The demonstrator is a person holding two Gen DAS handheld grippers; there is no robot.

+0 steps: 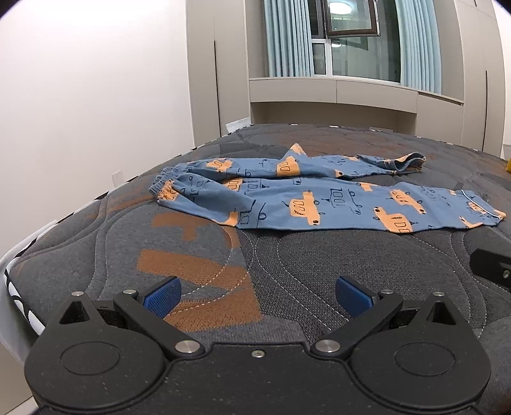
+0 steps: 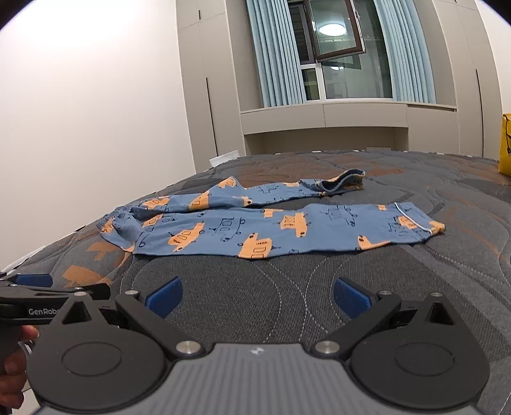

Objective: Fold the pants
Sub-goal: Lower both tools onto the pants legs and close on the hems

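right wrist alone shows a hand gripping the left tool; both tools spread apart, pants untouched.

Light: even, soft indoor | Source: round ceiling lamp reflected in window pane | Shadows: faint | Glare: mild on white wall | Focus: sharp throughout | Distortion: strong fisheye bowing, dark vignette at corners

Pants on mattress; waistband left, cuffs right; bag maybe far-right.
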